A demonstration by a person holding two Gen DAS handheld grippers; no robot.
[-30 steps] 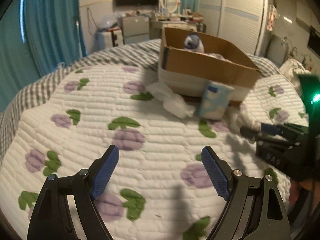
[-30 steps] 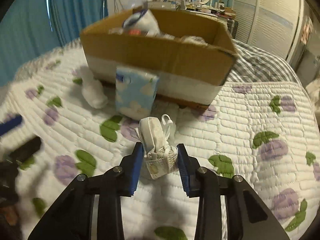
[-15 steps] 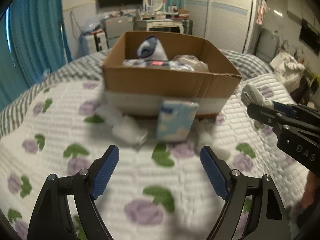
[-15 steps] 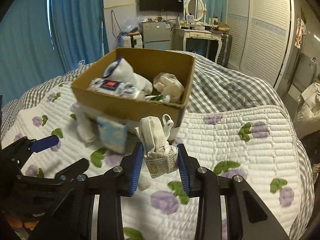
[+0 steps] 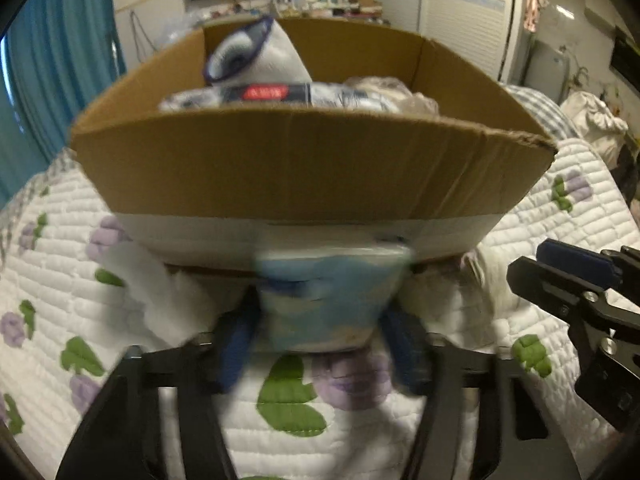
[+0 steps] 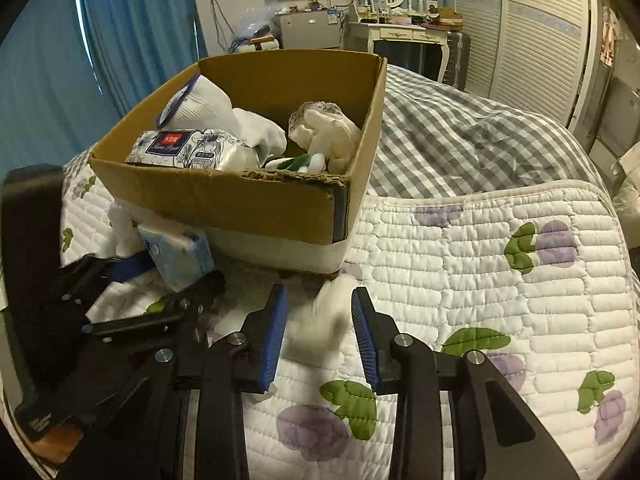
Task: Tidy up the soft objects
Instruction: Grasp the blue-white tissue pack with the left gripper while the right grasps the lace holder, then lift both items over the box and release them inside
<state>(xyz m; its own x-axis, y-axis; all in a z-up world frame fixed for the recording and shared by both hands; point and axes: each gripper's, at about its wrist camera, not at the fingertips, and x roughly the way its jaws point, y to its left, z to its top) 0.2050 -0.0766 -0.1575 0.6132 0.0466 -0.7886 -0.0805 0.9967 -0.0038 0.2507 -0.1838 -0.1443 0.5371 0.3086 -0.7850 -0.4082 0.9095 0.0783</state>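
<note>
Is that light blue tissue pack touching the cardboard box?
Cannot tell. In the right wrist view the tissue pack overlaps the cardboard box, hiding any gap; the left wrist view is blurred.

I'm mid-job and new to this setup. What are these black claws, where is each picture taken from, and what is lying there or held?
No robot: a person holds a two-finger gripper in each hand, each with a camera looking along its fingers. In the left view, the left gripper flanks a blue tissue pack before the cardboard box; blur hides whether it grips. In the right view, the right gripper is open around a white soft item on the flowered quilt.
</note>
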